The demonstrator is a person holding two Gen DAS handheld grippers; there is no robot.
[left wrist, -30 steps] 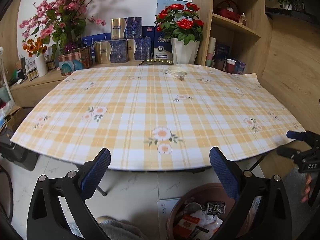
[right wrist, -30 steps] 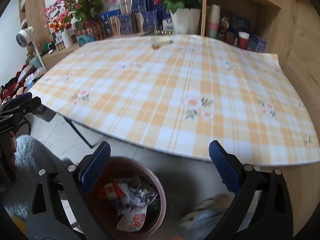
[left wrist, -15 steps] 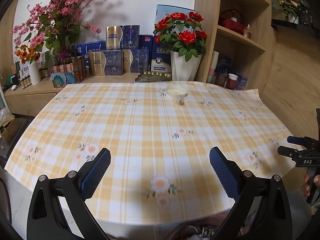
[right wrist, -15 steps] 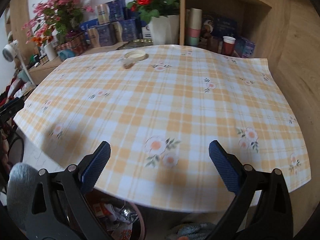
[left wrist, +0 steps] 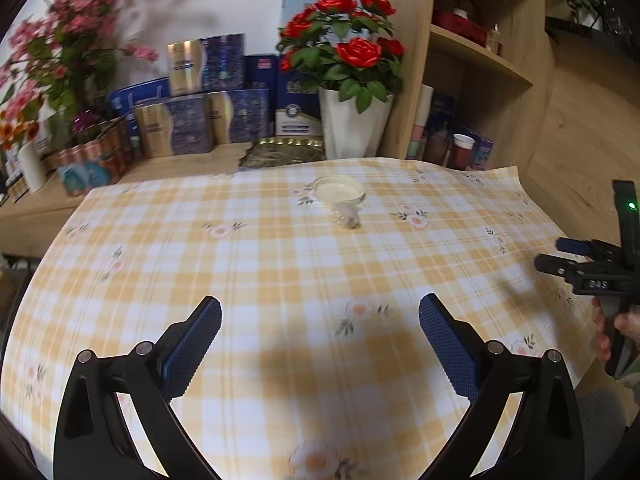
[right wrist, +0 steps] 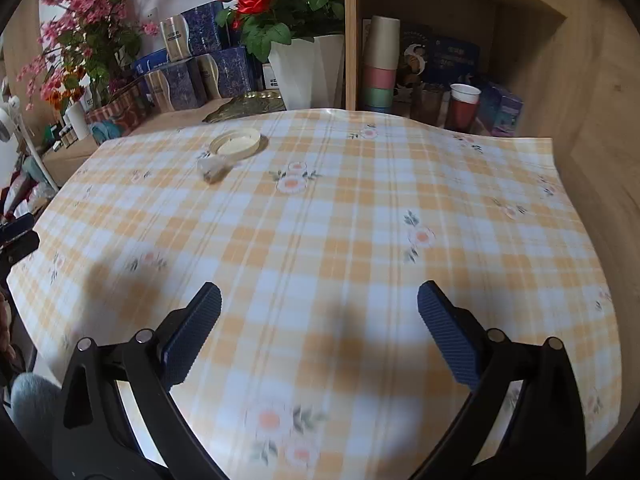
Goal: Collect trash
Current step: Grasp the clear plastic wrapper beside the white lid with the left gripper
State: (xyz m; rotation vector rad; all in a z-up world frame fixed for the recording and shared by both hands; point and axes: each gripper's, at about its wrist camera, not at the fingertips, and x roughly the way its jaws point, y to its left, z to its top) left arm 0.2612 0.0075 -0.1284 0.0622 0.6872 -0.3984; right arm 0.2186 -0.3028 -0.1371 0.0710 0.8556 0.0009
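Here both the left gripper [left wrist: 320,328] and right gripper [right wrist: 319,316] hang with jaws wide apart, holding nothing, over the checked tablecloth [left wrist: 280,280]. Well ahead, near the far edge, a crumpled clear wrapper [left wrist: 346,217] lies touching a round cream lid [left wrist: 338,191].

Ahead of both tongs, a broad stretch of checked tablecloth [left wrist: 280,272] is left bare. The only obstacles on it are set far ahead: a shallow round lid [left wrist: 339,191] and, just beside it on the nearer side, a small crumpled wrapper [left wrist: 347,218]. Beyond the far edge, passage is blocked by a white flower vase [left wrist: 352,128], stacked boxes [left wrist: 208,92] and wooden shelving [left wrist: 472,60].
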